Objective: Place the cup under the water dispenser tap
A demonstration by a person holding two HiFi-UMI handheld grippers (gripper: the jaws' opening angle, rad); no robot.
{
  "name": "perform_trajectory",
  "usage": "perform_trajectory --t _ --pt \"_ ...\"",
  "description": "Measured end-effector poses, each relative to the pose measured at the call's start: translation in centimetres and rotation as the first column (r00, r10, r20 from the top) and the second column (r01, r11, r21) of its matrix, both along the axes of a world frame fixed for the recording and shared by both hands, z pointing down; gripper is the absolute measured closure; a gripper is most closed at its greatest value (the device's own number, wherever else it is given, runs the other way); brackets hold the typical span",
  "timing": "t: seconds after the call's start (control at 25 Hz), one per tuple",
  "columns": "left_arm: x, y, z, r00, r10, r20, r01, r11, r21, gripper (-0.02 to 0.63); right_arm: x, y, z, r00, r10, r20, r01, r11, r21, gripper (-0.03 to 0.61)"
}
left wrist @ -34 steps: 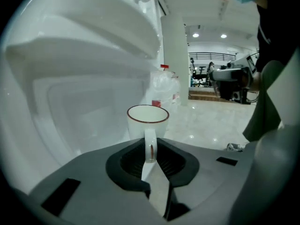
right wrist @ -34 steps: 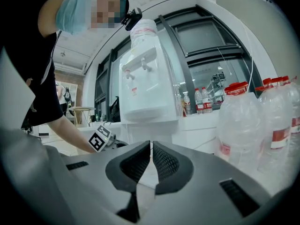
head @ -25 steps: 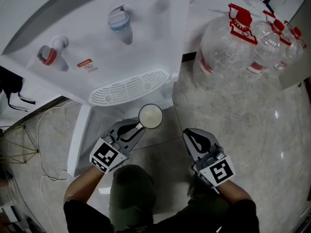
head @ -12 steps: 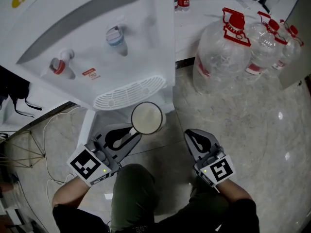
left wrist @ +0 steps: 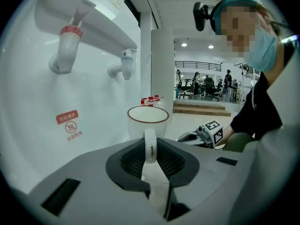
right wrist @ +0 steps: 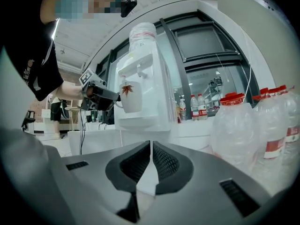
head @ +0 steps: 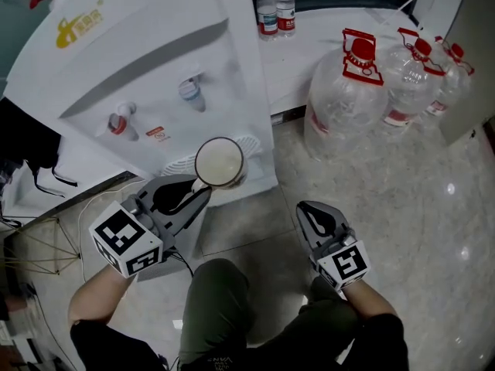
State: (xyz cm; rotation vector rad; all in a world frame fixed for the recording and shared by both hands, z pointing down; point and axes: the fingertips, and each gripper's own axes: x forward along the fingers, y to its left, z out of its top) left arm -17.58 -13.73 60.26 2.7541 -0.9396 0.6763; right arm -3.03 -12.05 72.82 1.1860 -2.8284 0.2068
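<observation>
The left gripper [head: 199, 188] has its jaws closed on the handle [left wrist: 150, 146] of a white cup [head: 220, 161], the pads pressing the handle from both sides. The cup is upright and empty, with its mouth facing up. It hangs in the air just in front of the white water dispenser [head: 155, 76], over the drip grille [head: 179, 165]. The cup sits lower than both taps. The blue tap [head: 190, 91] is the nearer one, up and to the cup's left, and the red tap [head: 117, 122] is further left. The right gripper [head: 313, 211] is well apart to the right, above the floor, with its jaws drawn together and nothing between them. Large clear water bottles [head: 344, 103] with red caps stand on the floor at far right.
</observation>
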Motion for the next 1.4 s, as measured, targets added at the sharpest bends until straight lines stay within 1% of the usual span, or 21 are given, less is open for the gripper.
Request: perform_trajectory --t 0.16,0.36,0.48,0.64,0.76,1.0,1.16,1.28,1.4 --pt "-0.4 -1.8 -0.8 1.000 -0.026 0.015 0.026 0.999 -0.022 0.543 0.1 -0.3 -1.3 1.000 0.010 0.008 -0.010 1.000 0.018 0.532" --pt "-0.7 -3.7 -0.4 0.998 -0.051 0.040 0.053 0.997 -0.055 0.543 0.8 -0.6 -1.7 1.000 0.026 0.009 -0.026 0.999 0.025 0.532" --pt "-0.9 -4.3 0.1 0.997 -0.068 0.036 0.071 0.994 -0.086 0.543 1.3 -0.7 -1.3 0.999 0.032 -0.001 -0.032 0.999 0.014 0.532" --pt "-1.0 -4.4 0.8 0.997 -0.068 0.034 0.071 0.992 -0.102 0.543 1.4 -0.9 -1.1 0.999 0.035 0.007 -0.035 0.999 0.010 0.532" --pt "-1.0 -4.4 1.2 0.998 -0.065 0.026 0.068 0.993 -0.100 0.543 1.3 -1.1 -1.3 0.999 0.035 0.028 -0.036 0.999 0.026 0.532" --pt "-0.9 -4.6 1.6 0.998 -0.062 0.015 0.063 0.995 -0.082 0.541 1.1 -0.9 -0.4 1.000 0.012 0.013 -0.012 1.000 -0.002 0.532" --pt "-0.9 -4.6 1.5 0.998 -0.068 0.001 0.067 0.996 -0.050 0.541 0.9 -1.2 -0.8 0.999 0.005 0.047 -0.006 1.000 0.022 0.532" --pt "-0.9 -4.7 1.1 0.995 -0.099 -0.017 0.098 0.995 -0.027 0.536 1.0 -1.8 -0.9 0.999 -0.011 0.051 0.011 1.000 0.004 0.532" --pt "-0.9 -5.0 1.0 0.987 -0.152 -0.044 0.150 0.988 -0.046 0.522 1.3 -3.0 -0.9 0.997 -0.030 0.068 0.032 0.999 -0.021 0.532"
